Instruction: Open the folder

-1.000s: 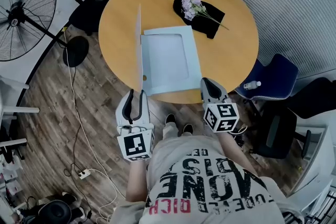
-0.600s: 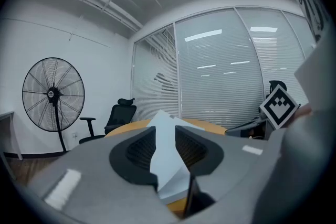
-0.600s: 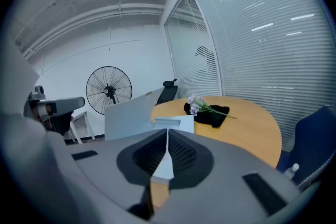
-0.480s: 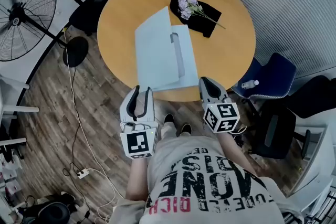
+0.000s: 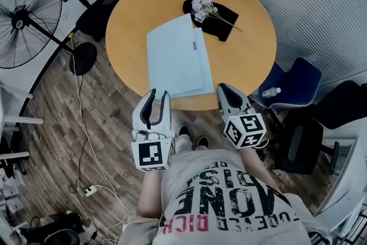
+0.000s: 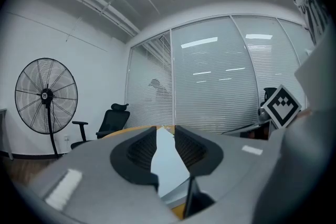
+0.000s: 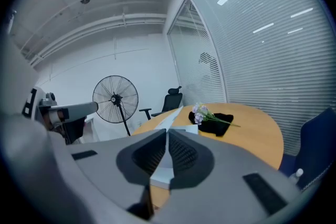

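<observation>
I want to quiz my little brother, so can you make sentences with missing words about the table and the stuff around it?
1. The flowers lie on a ___ cloth.
2. The pale blue folder lies on a round wooden ___.
3. On the floor, at the left of the head view, stands a big ___.

Missing words: black; table; fan.
</observation>
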Motion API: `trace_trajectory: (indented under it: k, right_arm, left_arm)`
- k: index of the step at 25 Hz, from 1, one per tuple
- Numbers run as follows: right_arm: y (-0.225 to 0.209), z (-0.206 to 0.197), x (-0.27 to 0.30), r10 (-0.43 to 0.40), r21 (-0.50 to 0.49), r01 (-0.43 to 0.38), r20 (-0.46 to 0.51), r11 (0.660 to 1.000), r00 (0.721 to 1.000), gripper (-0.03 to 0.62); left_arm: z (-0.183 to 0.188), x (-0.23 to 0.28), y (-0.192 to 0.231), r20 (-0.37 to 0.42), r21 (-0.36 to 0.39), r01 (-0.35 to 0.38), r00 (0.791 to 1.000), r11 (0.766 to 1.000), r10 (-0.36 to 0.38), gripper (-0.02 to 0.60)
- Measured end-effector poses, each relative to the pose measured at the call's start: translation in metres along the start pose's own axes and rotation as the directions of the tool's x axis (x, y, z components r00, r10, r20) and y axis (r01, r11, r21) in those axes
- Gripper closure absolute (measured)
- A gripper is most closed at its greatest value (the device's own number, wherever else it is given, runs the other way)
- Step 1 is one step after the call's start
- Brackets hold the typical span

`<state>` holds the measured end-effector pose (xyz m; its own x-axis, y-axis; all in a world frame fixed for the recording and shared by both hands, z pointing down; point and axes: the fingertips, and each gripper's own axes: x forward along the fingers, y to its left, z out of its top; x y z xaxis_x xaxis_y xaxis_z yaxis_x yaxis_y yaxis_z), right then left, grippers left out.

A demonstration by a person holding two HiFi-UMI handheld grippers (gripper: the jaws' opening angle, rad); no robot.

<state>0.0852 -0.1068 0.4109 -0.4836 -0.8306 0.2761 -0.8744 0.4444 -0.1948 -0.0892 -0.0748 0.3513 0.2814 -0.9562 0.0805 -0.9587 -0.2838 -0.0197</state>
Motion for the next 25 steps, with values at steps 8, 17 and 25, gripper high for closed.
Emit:
trace_trajectory:
  k: [8,17,25]
  right_arm:
    - [0.008,0.024,-0.024,0.052,0.000,-0.052,0.069,0.999,0.996,0.580]
    - [0.013,0.042,-0.064,0.106,-0.020,-0.104,0.124,0.994,0.987,0.580]
    - [0.015,0.050,-0.097,0.139,-0.026,-0.137,0.156,0.990,0.978,0.582]
  left_arm:
    - [0.015,-0.006,-0.019,0.025,0.005,0.017,1.000,1.000,-0.018,0.502]
    - [0.030,-0.024,-0.052,0.046,0.016,0.033,0.998,0.999,-0.034,0.569]
    - [0.040,-0.041,-0.072,0.060,-0.013,0.002,0.998,1.000,-0.001,0.571]
